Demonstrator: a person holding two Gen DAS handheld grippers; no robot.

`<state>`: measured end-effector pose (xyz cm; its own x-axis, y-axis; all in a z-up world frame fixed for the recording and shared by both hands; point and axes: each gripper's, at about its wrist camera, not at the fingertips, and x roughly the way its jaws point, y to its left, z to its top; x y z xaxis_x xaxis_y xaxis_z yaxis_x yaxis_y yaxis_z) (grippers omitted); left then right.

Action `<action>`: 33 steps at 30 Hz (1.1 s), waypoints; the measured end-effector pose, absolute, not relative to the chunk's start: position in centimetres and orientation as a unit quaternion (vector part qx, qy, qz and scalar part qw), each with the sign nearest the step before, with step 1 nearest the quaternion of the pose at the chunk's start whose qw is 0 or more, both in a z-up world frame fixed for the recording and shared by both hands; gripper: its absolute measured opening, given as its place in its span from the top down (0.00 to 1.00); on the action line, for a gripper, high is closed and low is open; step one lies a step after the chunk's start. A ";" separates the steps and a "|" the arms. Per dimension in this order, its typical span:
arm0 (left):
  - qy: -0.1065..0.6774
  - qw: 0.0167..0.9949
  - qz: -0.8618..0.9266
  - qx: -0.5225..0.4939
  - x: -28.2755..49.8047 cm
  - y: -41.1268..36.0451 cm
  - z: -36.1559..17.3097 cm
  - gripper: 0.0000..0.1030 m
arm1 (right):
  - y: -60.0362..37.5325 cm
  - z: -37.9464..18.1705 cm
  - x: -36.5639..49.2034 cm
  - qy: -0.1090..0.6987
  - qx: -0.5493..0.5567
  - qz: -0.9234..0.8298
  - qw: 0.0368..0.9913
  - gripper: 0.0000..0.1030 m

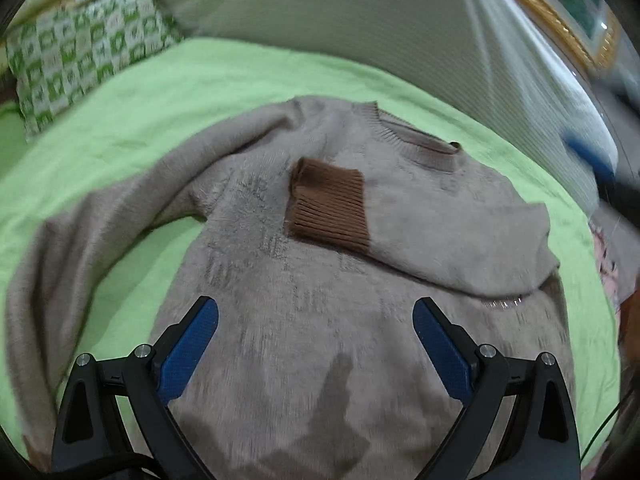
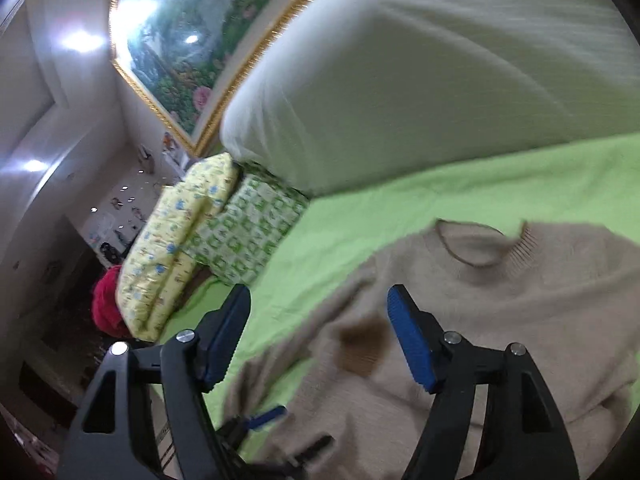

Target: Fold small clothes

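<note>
Left wrist view: our left gripper [image 1: 316, 344] hangs with its jaws wide apart and empty above the lower body of a beige sweater [image 1: 320, 320]. The sweater lies on a green bedsheet [image 1: 200, 80], collar toward the upper right. One sleeve's brown cuff [image 1: 330, 208] is folded across the chest; the other sleeve [image 1: 80, 248] trails toward lower left, likely our next fold.

Right wrist view: our right gripper [image 2: 320, 336] is open, holding nothing, with the sweater [image 2: 520, 320] filling the lower right.

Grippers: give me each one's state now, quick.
Left gripper: open, empty, above the beige sweater.
Right gripper: open, holding nothing, over the sweater's brown cuff.
</note>
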<state>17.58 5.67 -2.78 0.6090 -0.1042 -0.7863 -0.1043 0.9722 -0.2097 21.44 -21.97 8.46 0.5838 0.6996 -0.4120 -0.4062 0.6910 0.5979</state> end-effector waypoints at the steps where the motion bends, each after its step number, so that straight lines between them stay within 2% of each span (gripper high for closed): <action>1: 0.450 0.884 -0.002 -0.129 18.5 5.8 -3.3 0.05 | -23.6 7.3 21.2 0.332 0.220 0.289 0.870 0.30; 6: 0.483 0.858 -0.021 -0.174 23.7 5.1 -5.7 0.05 | -32.7 3.6 19.6 0.351 0.235 0.165 0.891 0.30; 11: 0.474 0.859 -0.001 -0.193 28.8 4.2 -6.3 0.08 | -40.7 0.8 20.1 0.371 0.281 0.061 0.883 0.30; 13: 0.460 0.866 -0.008 -0.194 30.0 3.6 -6.0 0.37 | -41.9 0.3 20.7 0.373 0.288 0.050 0.881 0.30; 14: 0.461 0.865 -0.022 -0.196 30.4 3.3 -6.0 0.73 | -42.2 0.1 21.0 0.373 0.287 0.046 0.881 0.30; 15: 0.462 0.861 -0.038 -0.208 30.6 3.4 -6.0 0.88 | -42.3 0.0 21.3 0.373 0.286 0.046 0.882 0.30; 17: 0.433 0.864 -0.065 -0.248 29.8 4.7 -4.8 0.91 | -42.3 -0.6 22.3 0.381 0.287 0.052 0.877 0.30; 21: 0.345 0.902 -0.036 -0.257 26.2 9.1 -1.6 0.92 | -41.8 -1.7 23.8 0.386 0.276 0.058 0.878 0.30; 25: 0.369 0.897 -0.016 -0.243 26.2 11.0 -2.8 0.92 | -40.6 -2.8 26.1 0.401 0.267 0.071 0.874 0.29; 30: 0.383 0.894 -0.022 -0.231 26.7 9.4 -3.8 0.92 | -36.8 -4.1 28.5 0.438 0.218 0.107 0.866 0.30; 31: 0.382 0.895 -0.029 -0.228 26.9 8.8 -3.7 0.92 | -36.1 -4.2 28.8 0.438 0.202 0.120 0.867 0.52; 32: 0.380 0.896 -0.037 -0.227 26.6 8.8 -3.4 0.92 | -35.9 -4.0 29.0 0.444 0.183 0.123 0.868 0.80; 33: 0.377 0.898 -0.046 -0.224 26.4 8.3 -3.0 0.92 | -36.3 -3.6 29.1 0.446 0.173 0.114 0.870 0.91</action>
<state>26.36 8.27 -3.04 0.7119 -0.2510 -0.6559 -0.0864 0.8956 -0.4365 29.06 -36.31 -3.61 0.5752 0.3537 -0.7376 -0.0441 0.9138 0.4038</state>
